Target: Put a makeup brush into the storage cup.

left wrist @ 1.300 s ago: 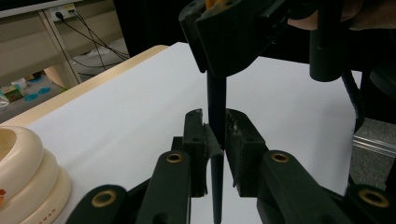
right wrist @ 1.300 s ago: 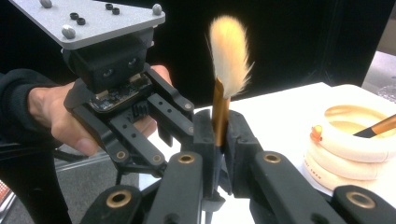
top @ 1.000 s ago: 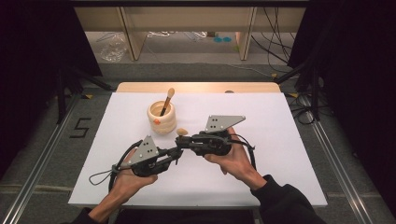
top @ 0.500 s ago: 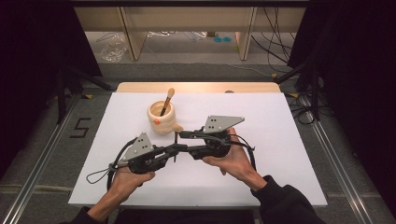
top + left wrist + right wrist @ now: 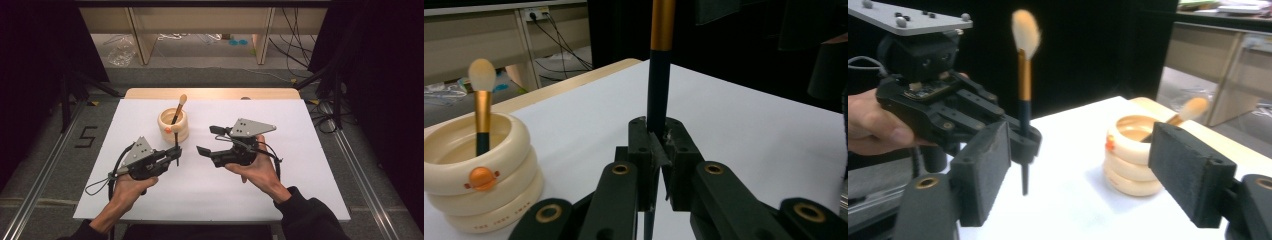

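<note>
The makeup brush (image 5: 1023,75) stands upright, bristles up, pinched low on its dark handle by the left tongs (image 5: 176,152), just near of the cream holder (image 5: 173,126) on the white surface (image 5: 300,165), likely for dropping in. The right tongs (image 5: 207,141), just opening, stand spread and empty, having apparently handed it over.

Black tools (image 5: 177,156) w/ grey plates, right sleeve (image 5: 310,217) dark
</note>
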Demonstrator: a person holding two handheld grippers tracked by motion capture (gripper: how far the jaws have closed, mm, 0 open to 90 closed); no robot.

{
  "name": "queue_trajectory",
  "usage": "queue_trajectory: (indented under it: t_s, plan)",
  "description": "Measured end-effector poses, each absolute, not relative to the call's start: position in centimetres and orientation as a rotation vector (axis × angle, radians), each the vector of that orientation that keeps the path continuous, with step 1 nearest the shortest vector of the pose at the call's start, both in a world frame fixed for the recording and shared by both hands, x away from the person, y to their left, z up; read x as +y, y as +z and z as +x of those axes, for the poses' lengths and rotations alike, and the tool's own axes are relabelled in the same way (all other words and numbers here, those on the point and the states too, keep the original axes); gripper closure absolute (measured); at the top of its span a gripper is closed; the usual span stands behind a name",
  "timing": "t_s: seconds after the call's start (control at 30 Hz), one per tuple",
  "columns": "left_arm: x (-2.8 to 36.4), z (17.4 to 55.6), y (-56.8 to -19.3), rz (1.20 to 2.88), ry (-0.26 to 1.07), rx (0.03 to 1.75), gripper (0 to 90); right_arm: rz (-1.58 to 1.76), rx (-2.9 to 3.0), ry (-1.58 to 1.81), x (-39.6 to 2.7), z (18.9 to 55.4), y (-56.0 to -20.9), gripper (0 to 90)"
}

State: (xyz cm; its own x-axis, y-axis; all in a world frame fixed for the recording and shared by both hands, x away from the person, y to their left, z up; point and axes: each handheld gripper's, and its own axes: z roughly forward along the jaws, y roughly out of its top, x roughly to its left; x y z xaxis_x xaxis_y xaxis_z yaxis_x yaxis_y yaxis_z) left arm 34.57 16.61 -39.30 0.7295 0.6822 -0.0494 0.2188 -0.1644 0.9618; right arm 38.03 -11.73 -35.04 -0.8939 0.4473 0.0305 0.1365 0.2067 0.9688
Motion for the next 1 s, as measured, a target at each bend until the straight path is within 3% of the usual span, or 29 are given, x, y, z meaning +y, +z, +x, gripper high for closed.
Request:
queue_trajectory:
  t_s: [0.37,1.0]
  plan:
    - [18.1,35.3,-39.0,1.687,0.525,0.768,83.9,0.665,2.181,1.709,-14.2,37.5,-36.1,18.3]
    - [19.3,36.8,-38.4,1.648,0.580,0.808,83.9,0.777,2.080,1.628,-18.4,36.4,-39.1,17.5]
